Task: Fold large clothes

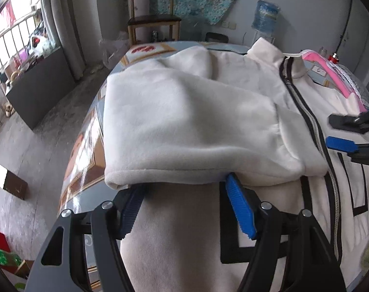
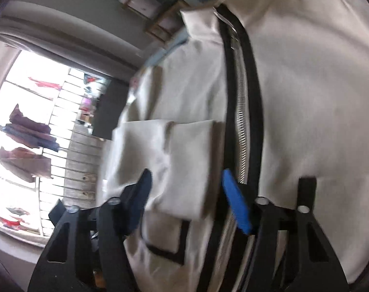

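A large white fleece-lined jacket (image 1: 184, 112) with a black-edged zipper (image 1: 303, 112) lies spread on the table (image 1: 87, 150). One side is folded over the body with the fleece lining up. My left gripper (image 1: 184, 185) is open over the jacket's lower part, its blue fingertips tucked under the flap's front edge. My right gripper (image 1: 341, 132) comes in from the right above the zipper side, its jaws apart. In the blurred right wrist view, the right gripper (image 2: 187, 174) straddles a folded white sleeve end (image 2: 184, 160) just left of the zipper (image 2: 241, 131). Its pads do not visibly press on the sleeve end.
A pink item (image 1: 330, 73) lies at the table's far right. Behind the table stand a wooden chair (image 1: 152, 19) and a water bottle (image 1: 266, 15). On the floor to the left are a dark cabinet (image 1: 38, 92) and a brown box (image 1: 9, 182).
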The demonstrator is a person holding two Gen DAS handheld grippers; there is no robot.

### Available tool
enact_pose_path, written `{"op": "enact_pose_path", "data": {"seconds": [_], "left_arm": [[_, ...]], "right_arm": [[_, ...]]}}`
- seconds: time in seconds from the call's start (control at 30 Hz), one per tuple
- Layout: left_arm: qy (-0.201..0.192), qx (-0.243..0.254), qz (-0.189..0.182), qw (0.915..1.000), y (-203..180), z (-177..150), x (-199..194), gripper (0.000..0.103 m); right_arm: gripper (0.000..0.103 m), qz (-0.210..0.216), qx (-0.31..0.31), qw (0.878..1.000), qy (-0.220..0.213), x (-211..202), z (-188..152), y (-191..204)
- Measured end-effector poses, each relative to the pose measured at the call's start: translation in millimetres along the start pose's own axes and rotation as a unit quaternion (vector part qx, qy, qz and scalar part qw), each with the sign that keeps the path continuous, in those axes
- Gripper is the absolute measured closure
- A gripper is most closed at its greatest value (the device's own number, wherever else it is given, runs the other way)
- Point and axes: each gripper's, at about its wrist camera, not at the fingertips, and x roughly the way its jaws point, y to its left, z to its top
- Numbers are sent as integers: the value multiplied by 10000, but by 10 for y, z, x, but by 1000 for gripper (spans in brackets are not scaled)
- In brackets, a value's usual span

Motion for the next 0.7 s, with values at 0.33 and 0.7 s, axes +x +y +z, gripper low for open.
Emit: {"op": "enact_pose_path", "data": {"seconds": [0.33, 0.7], "left_arm": [[22, 91, 95, 9999, 1, -34, 51, 37], [-107, 209, -51, 9997, 14, -37, -124, 37]], "right_arm": [[74, -105, -165, 9995, 267, 252, -43, 30], [99, -390, -908, 9910, -904, -368, 125, 304]]}}
